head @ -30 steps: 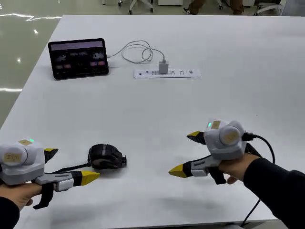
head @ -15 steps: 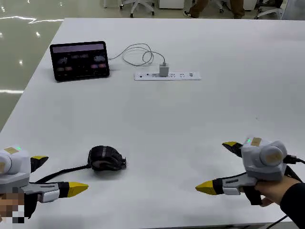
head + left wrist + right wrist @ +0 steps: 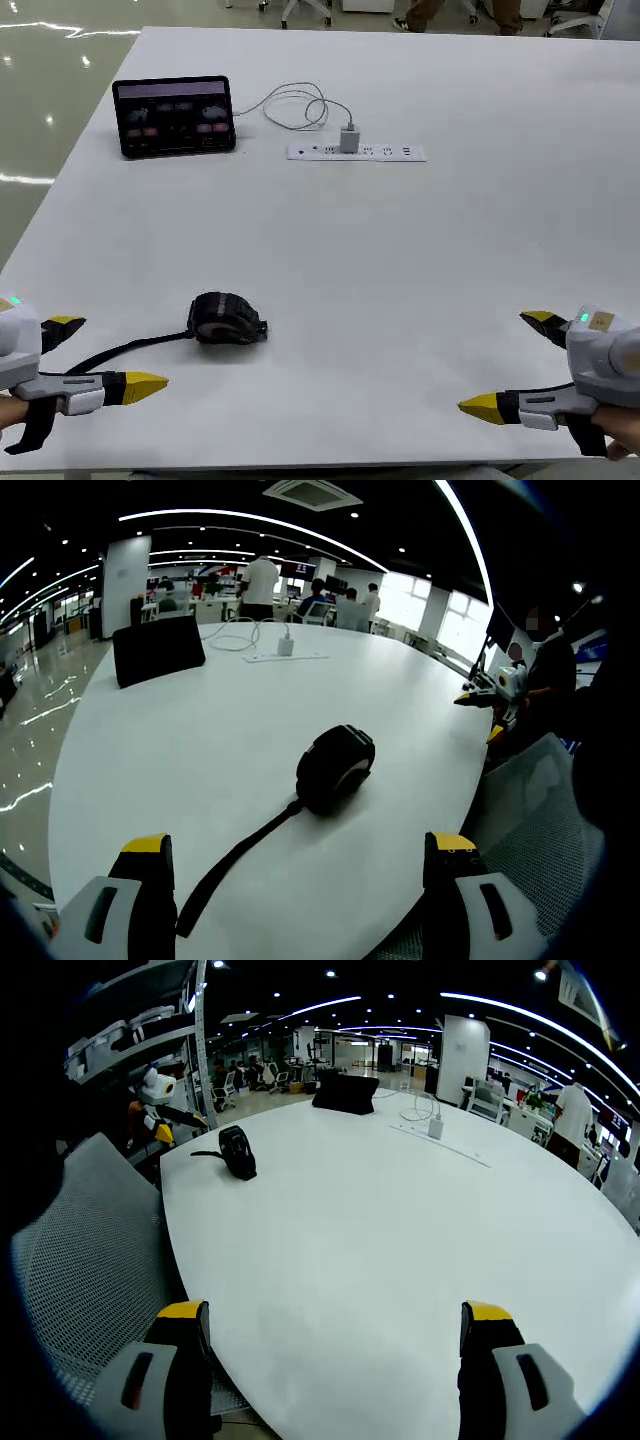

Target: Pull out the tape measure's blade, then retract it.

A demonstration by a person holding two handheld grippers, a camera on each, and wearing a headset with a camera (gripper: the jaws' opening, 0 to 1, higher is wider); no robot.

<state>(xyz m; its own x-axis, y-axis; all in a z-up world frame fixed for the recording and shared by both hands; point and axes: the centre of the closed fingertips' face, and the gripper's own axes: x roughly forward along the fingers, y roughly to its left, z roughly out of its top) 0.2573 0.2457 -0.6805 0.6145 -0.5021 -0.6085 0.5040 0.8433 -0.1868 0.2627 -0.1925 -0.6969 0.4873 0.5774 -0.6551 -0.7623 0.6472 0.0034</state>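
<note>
A black, round-bodied tape measure point(image 3: 226, 319) lies on the white table point(image 3: 420, 250) near its front-left edge. Its black wrist strap point(image 3: 150, 346) trails between the yellow-tipped jaws of the left gripper point(image 3: 110, 352), which stand spread wide, gripping nothing. The right gripper point(image 3: 506, 361) hovers well apart at the front-right edge, its jaws likewise spread and empty. Toward the far side, a black tablet point(image 3: 175, 116) stands propped near a white power strip point(image 3: 356, 152), where a white charger point(image 3: 349, 138) sits plugged in with its white cable point(image 3: 295, 105) looped.
</note>
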